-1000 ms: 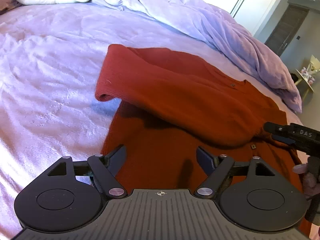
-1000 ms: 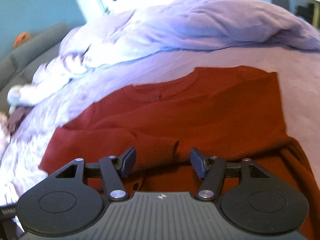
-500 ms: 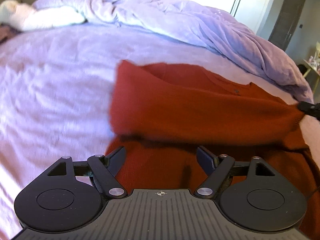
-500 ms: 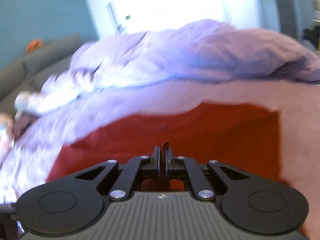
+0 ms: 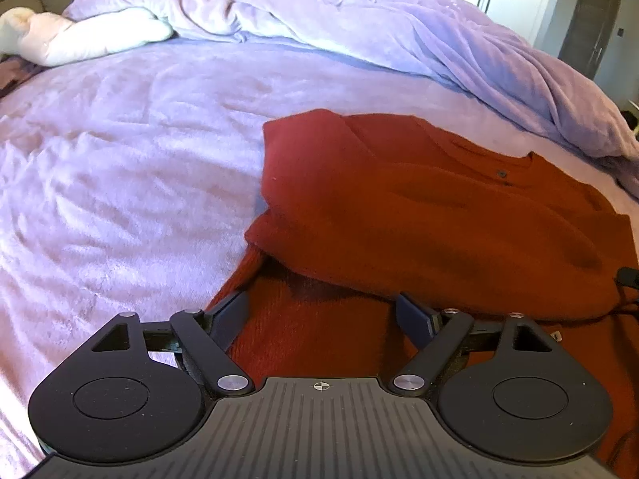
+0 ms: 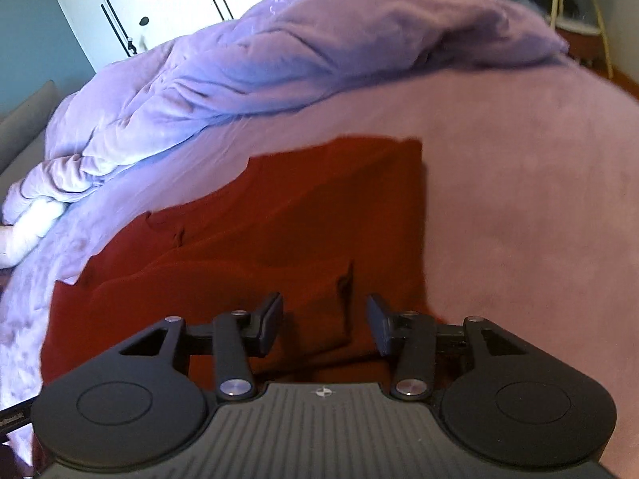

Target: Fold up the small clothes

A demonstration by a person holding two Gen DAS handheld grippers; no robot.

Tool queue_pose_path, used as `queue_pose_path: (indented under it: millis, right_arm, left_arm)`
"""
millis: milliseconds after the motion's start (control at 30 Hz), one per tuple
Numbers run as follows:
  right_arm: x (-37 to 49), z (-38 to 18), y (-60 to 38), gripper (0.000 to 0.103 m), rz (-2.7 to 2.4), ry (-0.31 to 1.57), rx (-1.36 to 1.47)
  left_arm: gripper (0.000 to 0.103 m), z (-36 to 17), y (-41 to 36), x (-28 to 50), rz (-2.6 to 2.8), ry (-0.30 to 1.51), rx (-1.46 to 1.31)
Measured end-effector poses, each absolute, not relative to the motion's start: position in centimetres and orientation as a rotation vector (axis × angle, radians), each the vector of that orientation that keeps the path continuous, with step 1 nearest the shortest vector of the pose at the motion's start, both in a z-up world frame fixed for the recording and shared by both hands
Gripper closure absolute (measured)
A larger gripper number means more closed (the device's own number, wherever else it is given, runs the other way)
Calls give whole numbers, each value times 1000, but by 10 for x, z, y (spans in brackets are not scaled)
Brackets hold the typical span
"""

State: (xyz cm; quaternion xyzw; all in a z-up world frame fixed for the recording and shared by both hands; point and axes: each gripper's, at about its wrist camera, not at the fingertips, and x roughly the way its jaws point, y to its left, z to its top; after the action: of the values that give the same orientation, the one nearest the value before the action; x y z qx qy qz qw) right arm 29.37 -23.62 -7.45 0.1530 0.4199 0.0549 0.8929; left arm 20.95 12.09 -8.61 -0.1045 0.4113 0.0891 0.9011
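Your right gripper (image 6: 324, 325), low centre of its frame: jaws have just been opening, now part-way apart, nothing pinched; the sleeve (image 6: 311, 295) end lies loose between and beyond them, pads not pressing. Judged: you have let the sleeve go so it rests across the body.

Your left gripper (image 5: 321, 317), bottom centre of its frame: jaws wide apart and empty, hovering over the sweater's lower edge, likely lining up for the next fold.

Sweater (image 5: 419, 215): rust-red knit, soft and ribbed, filling centre to right of frame, one sleeve folded over the front in a thick band. Small button near the neckline.

It lies on a lilac fleece bed cover (image 5: 120, 167), lightly rippled. Crumpled duvet (image 5: 359, 20) across the top.
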Motion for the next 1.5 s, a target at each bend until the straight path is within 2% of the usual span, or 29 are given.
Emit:
queue_pose_path:
  millis: [133, 200, 233, 267, 567, 800, 1000, 1133, 1400, 1467, 1500]
  right_arm:
    - [295, -77, -217, 58, 147, 869, 256]
    - [301, -75, -206, 77, 146, 867, 204]
    - [302, -74, -202, 96, 151, 865, 180]
    - [304, -73, -199, 97, 157, 863, 165]
    - [298, -35, -182, 98, 20, 603, -172]
    - [312, -55, -185, 98, -21, 636, -248]
    - [320, -80, -197, 97, -99, 715, -231]
    - [314, -67, -203, 97, -220, 695, -147]
    - [306, -68, -102, 96, 262, 651, -227]
    - [314, -81, -91, 89, 276, 679, -251]
    - [319, -89, -91, 89, 264, 708, -253]
  left_arm:
    - [15, -86, 118, 211, 195, 852, -207]
    - [15, -85, 117, 212, 197, 847, -206]
    - [15, -84, 117, 212, 200, 846, -206]
    - [15, -84, 117, 212, 201, 844, -206]
    - [15, -84, 117, 217, 210, 843, -208]
    - [15, -83, 118, 214, 193, 849, -192]
    - [15, -56, 123, 197, 178, 774, -207]
    - [13, -44, 119, 213, 160, 740, -222]
    - [13, -78, 77, 277, 160, 833, -114]
    - [10, -89, 71, 282, 165, 846, -75]
    - [6, -92, 69, 282, 161, 834, -34]
